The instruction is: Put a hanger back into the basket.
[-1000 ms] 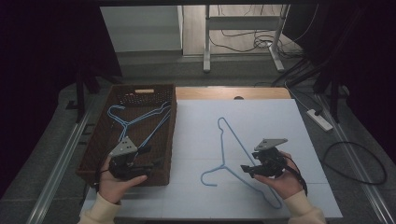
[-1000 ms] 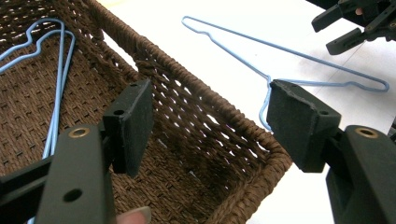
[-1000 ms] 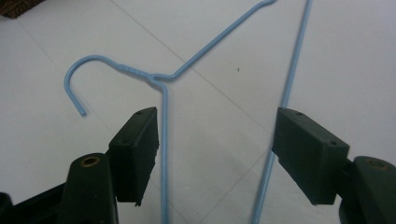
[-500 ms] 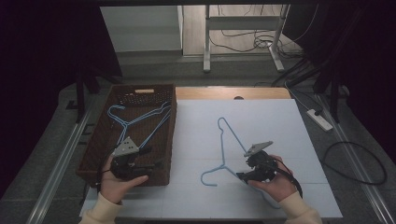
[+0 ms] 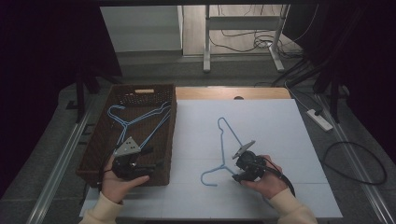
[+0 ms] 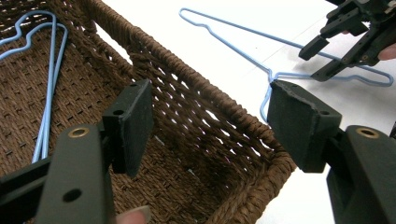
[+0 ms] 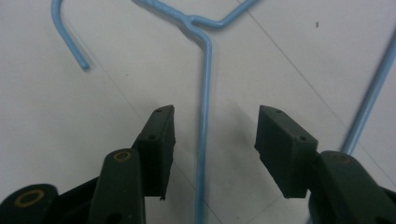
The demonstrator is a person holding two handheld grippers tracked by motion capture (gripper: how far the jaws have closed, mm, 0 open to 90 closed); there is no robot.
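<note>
A light-blue wire hanger (image 5: 227,140) lies flat on the white table top (image 5: 280,126), its hook toward the front. My right gripper (image 5: 236,171) is low over it near the neck. In the right gripper view the hanger's wire (image 7: 204,116) runs between the two pads of the right gripper (image 7: 215,140) without touching either. Those jaws have just been closing and still stand open. My left gripper (image 5: 156,164) hovers open over the near right corner of the brown wicker basket (image 5: 93,158), with nothing between its pads (image 6: 135,121). Blue hangers (image 5: 135,122) lie inside the basket.
The left gripper view has the basket's rim (image 6: 196,88) straight ahead and the right gripper (image 6: 327,56) beyond it over the hanger (image 6: 243,32). A power strip (image 5: 320,119) and cables lie on the floor at the right. A metal stand (image 5: 243,42) is behind the table.
The right gripper has moved left and down onto the hanger's neck end, and its jaws have narrowed around the wire. The left hand has stayed put.
</note>
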